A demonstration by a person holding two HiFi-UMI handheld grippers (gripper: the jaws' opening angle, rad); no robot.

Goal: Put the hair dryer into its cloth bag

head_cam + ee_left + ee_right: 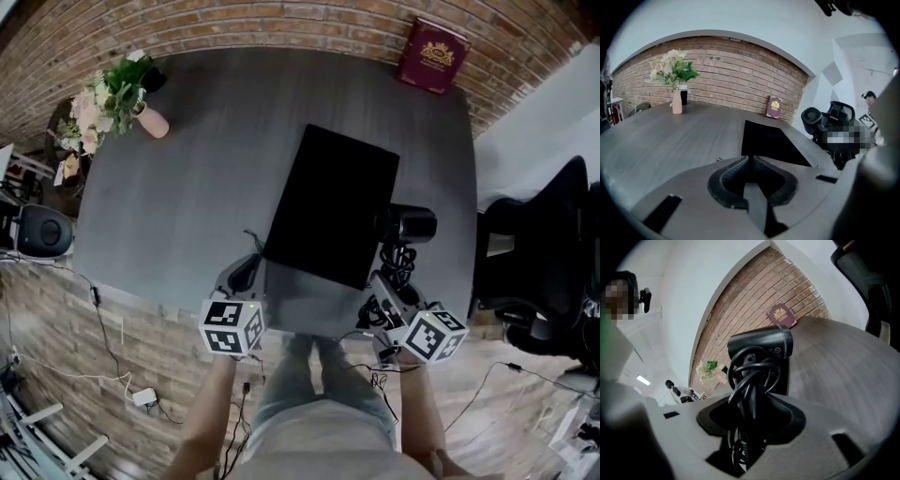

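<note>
**Flat bag, loose cord**

The right hand-held gripper (392, 272) grasps the dryer (408, 225) by its handle and coiled cord (750, 380), just beside the bag (333, 202) on the desk (187, 187). The left hand-held gripper (247, 270) is clenched at the bag's near corner. I cannot tell whether it pinches cloth. If the mouth stays flat, the dryer may shove the bag away, or cord loops may snag.

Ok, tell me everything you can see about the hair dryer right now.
The hair dryer is black, matte plastic by its look, with a short round barrel lying level and a handle pointing down. Its black cord is bundled in loops against the handle. The right gripper has its fingers closed on handle and cord together. The dryer is outside the cloth bag, just off its right edge, above the grey table; whether it touches either is unclear.
</note>
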